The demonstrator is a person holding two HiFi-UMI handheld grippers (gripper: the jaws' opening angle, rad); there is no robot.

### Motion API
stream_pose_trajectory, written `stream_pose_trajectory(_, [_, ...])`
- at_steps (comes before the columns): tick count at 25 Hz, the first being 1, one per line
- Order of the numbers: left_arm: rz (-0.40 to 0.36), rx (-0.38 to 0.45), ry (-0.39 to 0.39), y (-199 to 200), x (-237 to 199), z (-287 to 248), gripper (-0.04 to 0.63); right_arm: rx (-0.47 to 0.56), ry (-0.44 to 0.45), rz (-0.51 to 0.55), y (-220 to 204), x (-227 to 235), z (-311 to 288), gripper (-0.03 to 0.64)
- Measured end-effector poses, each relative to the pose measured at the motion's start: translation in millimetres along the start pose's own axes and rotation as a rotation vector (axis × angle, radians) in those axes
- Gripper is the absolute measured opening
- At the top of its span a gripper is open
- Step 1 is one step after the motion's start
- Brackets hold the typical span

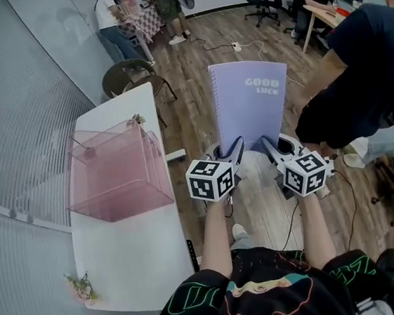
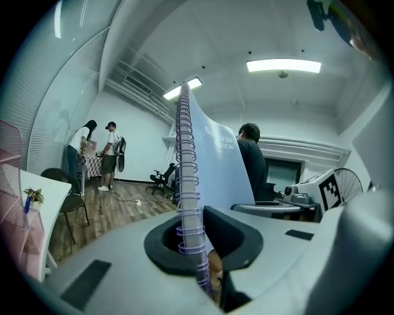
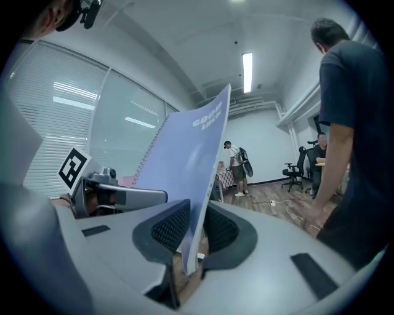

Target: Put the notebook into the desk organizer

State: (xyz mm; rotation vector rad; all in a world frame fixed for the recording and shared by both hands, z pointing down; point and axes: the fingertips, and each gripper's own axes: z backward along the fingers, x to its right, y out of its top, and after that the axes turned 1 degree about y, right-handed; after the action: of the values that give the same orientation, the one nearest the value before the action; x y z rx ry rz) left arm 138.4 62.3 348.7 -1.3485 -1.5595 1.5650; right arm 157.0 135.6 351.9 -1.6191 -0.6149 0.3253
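A lilac spiral notebook (image 1: 251,105) with "GOOD LUCK" on its cover stands upright in the air over the wood floor, to the right of the table. My left gripper (image 1: 234,150) is shut on its lower spiral edge, and the wire coil (image 2: 188,184) runs up between the pads. The right gripper (image 1: 274,148) is shut on the lower right edge, with the cover (image 3: 184,154) pinched between its ribbed pads (image 3: 169,226). The desk organizer (image 1: 117,171), a translucent pink box, sits on the white table (image 1: 135,266) to the left of both grippers.
A person in a dark shirt (image 1: 356,64) bends in close at the right of the notebook. A dark chair (image 1: 131,76) stands behind the table's far end. A small flower sprig (image 1: 81,286) lies at the table's near corner. Two people (image 1: 141,11) stand at a far table.
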Motion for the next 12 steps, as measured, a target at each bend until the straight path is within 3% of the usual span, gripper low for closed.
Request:
stream_pose_trajectory(8, [0.055,-0.019,0.082,1,-105,-41,0.041,-0.085,0.053,0.001,-11,24,-114,0.060])
stream_pose_trajectory(12, [0.083,-0.057,0.101,-13,-132,-53,0.043,-0.140,0.072,-0.019,-30,31,-143,0.061])
